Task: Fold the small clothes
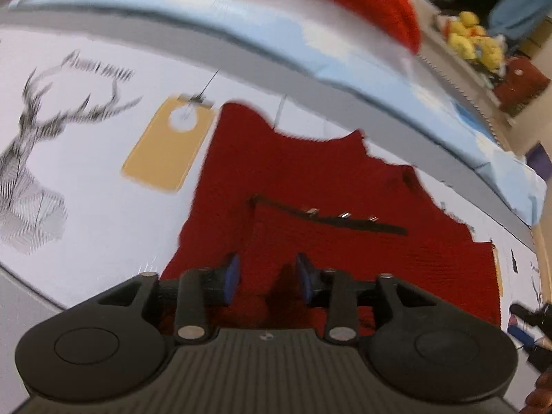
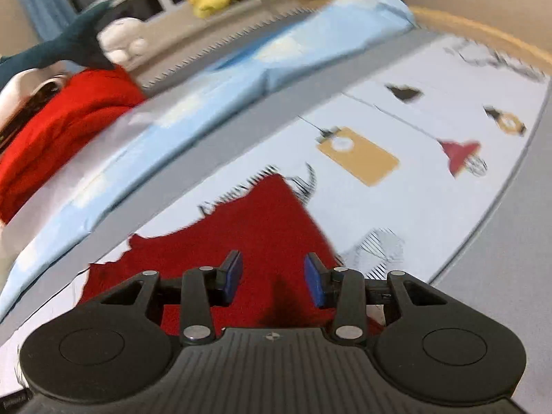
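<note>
Both grippers spread apart, nothing clamped. Left gripper (image 1: 267, 277) and right gripper (image 2: 273, 281) sit over red knit garment (image 1: 310, 186), lying flat on printed bedsheet (image 1: 103, 172) directly ahead/below fingers.

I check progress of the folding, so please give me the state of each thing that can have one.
red garment: lying flat on the bed, not yet folded.
left gripper: open, above the garment, holding nothing.
right gripper: open, above the garment, holding nothing.
red fabric pile: bunched up, beyond the blue pillow.
</note>
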